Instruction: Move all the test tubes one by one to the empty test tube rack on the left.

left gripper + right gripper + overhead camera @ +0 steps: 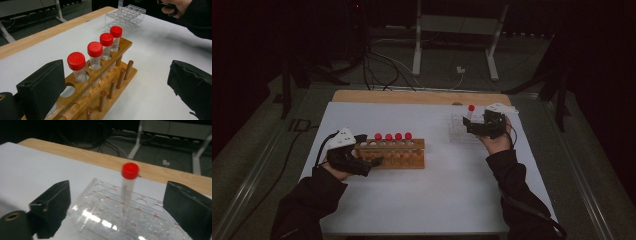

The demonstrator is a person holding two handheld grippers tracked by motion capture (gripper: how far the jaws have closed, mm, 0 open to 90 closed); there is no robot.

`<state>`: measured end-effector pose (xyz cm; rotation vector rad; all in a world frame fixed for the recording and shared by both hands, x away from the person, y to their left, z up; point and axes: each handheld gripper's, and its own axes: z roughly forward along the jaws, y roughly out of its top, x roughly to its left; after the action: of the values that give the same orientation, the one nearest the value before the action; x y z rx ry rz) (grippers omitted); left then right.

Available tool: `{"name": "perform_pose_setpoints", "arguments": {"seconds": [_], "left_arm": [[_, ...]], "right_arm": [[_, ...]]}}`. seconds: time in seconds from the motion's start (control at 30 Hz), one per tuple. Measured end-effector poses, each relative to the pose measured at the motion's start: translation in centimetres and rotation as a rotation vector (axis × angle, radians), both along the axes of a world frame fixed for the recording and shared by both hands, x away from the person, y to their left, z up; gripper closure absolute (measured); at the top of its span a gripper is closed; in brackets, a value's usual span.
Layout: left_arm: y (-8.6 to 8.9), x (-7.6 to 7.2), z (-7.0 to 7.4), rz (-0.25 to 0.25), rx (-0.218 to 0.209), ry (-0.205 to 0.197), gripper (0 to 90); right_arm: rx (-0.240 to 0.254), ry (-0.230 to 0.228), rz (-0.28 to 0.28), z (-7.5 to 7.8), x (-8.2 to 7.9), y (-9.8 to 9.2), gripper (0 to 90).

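The right hand-held gripper point(473, 126) sits at the far right of the bench point(437, 200), just beside a clear plastic rack point(130, 220). Its jaws are spread, with nothing pinched between them. In the right gripper view one red-capped tube point(128, 183) stands upright in that rack, in line with the gap between the jaws and beyond their tips; it is a little blurred, so which hole it occupies is hard to say.

The left hand-held gripper point(374, 160) rests at the near left, at the left end of a wooden rack point(105, 82). Its jaws are spread too, one on each side of that end of the rack; whether either touches the wood I cannot tell.

The wooden rack holds four red-capped tubes point(95, 56), upright in a row along its top bar. At least one empty hole shows on the end nearest the left gripper. A row of wooden pegs point(116, 86) runs along its base.

That makes two racks and five tubes in all, the racks well apart on the white bench.
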<state>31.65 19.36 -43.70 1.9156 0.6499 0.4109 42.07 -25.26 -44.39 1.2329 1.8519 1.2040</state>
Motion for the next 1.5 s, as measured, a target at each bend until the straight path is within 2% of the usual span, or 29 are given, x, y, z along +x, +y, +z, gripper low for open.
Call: {"name": "perform_pose_setpoints", "arguments": {"seconds": [0.3, 0.4, 0.47, 0.6, 0.9, 1.03, 1.3, 1.5], "left_arm": [[0.1, 0.1, -0.1, 0.005, 0.009, 0.002, 2.2], [0.0, 0.0, -0.1, 0.003, 0.011, 0.003, 2.1], [0.0, 0.0, -0.1, 0.0, 0.007, 0.004, 2.2], [0.0, 0.0, -0.1, 0.002, 0.009, 0.004, 2.1], [0.1, 0.1, -0.1, 0.0, 0.007, 0.003, 2.1], [0.2, 0.1, -0.1, 0.002, 0.007, 0.004, 2.1], [0.2, 0.1, -0.1, 0.0, 0.004, 0.008, 2.2], [0.2, 0.1, -0.1, -0.001, 0.004, 0.006, 2.2]], "right_arm": [[-0.037, 0.091, -0.095, -1.1, 1.9, -0.1, 28.9], [-0.045, 0.107, -0.099, -1.4, 2.5, 0.0, 34.1], [-0.033, 0.112, -0.095, -1.5, 2.7, 0.1, 41.7], [-0.023, 0.116, -0.076, -1.5, 3.1, 0.4, 50.8], [-0.044, 0.168, -0.077, -2.2, 4.3, 0.8, 67.5], [-0.056, 0.164, -0.083, -2.3, 4.6, 0.9, 72.8], [-0.058, 0.164, -0.08, -2.1, 4.6, 0.8, 74.3], [-0.072, 0.139, -0.071, -1.3, 4.2, 0.8, 74.4]]}}
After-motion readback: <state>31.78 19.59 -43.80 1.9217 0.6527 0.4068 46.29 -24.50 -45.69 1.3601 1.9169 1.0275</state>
